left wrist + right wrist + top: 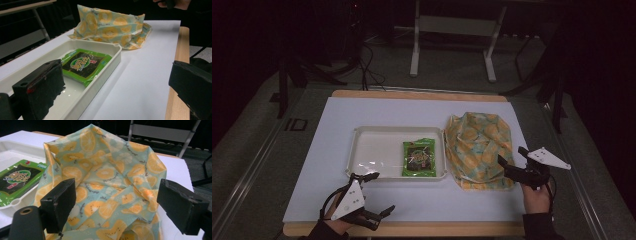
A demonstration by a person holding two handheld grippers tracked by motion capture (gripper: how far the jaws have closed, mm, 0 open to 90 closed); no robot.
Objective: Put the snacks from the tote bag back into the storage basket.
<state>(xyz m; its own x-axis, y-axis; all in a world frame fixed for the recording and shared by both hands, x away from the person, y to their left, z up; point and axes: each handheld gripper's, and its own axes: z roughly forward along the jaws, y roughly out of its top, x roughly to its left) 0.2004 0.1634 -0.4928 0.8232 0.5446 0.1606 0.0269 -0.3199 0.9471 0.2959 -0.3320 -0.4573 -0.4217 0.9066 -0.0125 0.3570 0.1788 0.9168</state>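
Bag (479, 149) with orange-slice print lies slumped beside the white tray (372, 137) holding a green snack packet (418, 158); right gripper (513, 159), jaws wide, faces its near edge, probably to grasp, while left gripper (375, 192) waits wide apart, empty.

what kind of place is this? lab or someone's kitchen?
Likely a lab or recording setup, not a kitchen: a white sheet covers the wooden table, the surroundings are dark, metal frame legs and loose cables sit on the floor, and handheld grippers work the table.

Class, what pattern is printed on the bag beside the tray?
Orange slices on pale blue-green, on the bag; it shows best in the right gripper view.
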